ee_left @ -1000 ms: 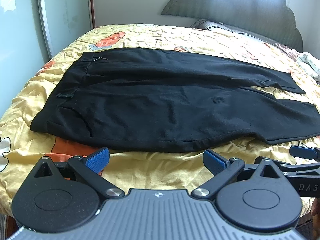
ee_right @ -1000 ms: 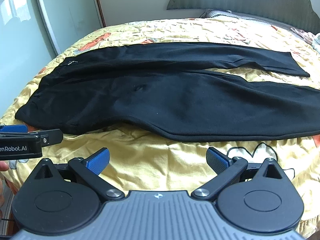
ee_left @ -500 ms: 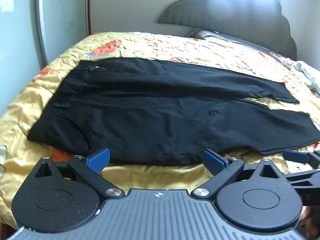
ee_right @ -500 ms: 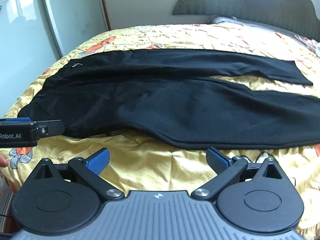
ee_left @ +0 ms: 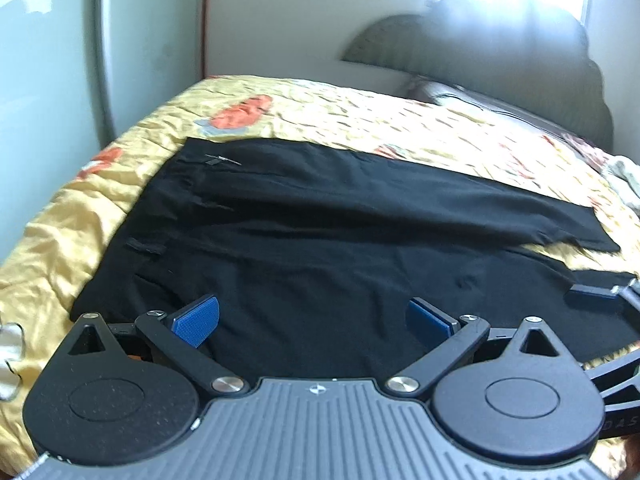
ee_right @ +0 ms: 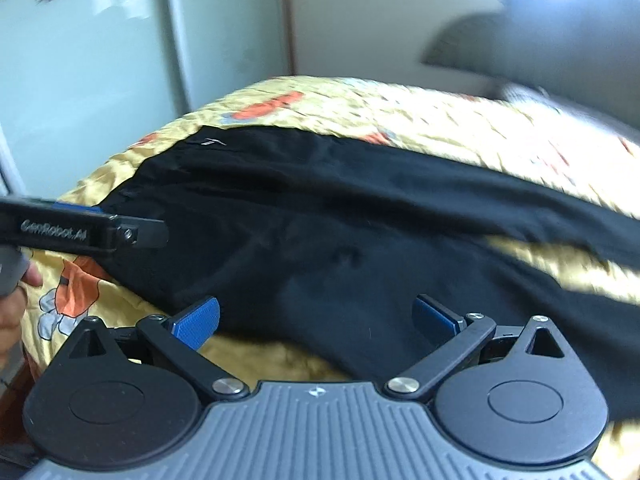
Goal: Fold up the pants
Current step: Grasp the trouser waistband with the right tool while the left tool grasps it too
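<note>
Black pants lie spread flat on a yellow patterned bedspread, waistband at the left, both legs running to the right. My left gripper is open just over the near edge of the pants by the waist end, nothing between its blue pads. In the right wrist view the same pants fill the middle, and my right gripper is open over the near edge of the closer leg. The left gripper's finger shows at the left of that view. The right gripper's finger shows at the right of the left wrist view.
A dark padded headboard and a pillow stand at the far end of the bed. A pale glass wardrobe door lines the left side. A crumpled light cloth lies at the bed's far right. A person's hand holds the left gripper.
Both grippers have moved forward and lower, from the bed's near edge to over the pants' near edge. Both stayed open. The pants have not moved.
</note>
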`<state>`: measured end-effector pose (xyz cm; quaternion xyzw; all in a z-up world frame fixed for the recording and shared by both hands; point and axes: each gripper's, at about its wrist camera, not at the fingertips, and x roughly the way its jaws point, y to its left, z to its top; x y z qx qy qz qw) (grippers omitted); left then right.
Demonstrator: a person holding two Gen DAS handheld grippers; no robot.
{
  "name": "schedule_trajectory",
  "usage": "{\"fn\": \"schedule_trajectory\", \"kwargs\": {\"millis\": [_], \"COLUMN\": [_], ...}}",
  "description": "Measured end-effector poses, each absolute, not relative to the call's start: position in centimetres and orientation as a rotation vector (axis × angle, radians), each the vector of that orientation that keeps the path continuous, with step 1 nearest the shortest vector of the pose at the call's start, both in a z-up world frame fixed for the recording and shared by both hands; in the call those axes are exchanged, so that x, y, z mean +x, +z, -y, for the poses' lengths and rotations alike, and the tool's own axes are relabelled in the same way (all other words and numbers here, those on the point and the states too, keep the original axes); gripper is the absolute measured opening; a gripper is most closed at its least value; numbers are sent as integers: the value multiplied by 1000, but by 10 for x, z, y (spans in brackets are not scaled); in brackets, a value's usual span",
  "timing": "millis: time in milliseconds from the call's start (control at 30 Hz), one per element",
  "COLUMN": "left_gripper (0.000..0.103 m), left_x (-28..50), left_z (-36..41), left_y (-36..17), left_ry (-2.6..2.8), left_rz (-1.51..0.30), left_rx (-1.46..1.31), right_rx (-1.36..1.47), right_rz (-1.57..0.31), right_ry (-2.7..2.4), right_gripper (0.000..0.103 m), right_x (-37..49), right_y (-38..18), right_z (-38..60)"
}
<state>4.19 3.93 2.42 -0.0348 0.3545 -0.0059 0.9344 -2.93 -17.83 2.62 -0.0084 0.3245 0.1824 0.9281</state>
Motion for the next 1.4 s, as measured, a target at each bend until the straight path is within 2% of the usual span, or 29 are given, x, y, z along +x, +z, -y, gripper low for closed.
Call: {"fn": "schedule_trajectory", "kwargs": {"millis": [233, 433, 667, 867, 1100, 1200, 1300, 1367, 1400], "left_gripper": [100, 99, 98, 99, 99, 98, 98, 98, 98], "left_x": [73, 90, 116, 153, 209, 234, 261, 278, 286], "left_z": [-64, -74, -79, -94, -120, -131, -144, -152, -156], "left_y": [26, 27, 25, 31, 30, 29, 28, 27, 26], "left_ry": [13, 35, 1, 42, 71, 92, 76, 67, 63], "left_rz": [-763, -718, -758, -790, -858, -887, -934, -959, -962], "left_rx": [-104, -133, -139, -121, -222, -303, -431, -528, -574], "right_rx": [-272, -334, -234, -249, -298, -296, -295, -289, -282], "right_rz": [-568, -354, -515, -560, -640, -655, -703, -713, -715], "right_ry": [455, 719, 815, 868, 903, 935, 970, 993, 1008], "right_gripper": [103, 103, 103, 102, 79, 77, 70, 61, 49], "right_x": [20, 79, 197, 268, 330, 346, 359, 361, 361], "right_y": [42, 53, 48, 27, 10, 4, -3, -5, -4], "right_z": [146, 137, 129, 125, 106, 92, 81, 80, 82]}}
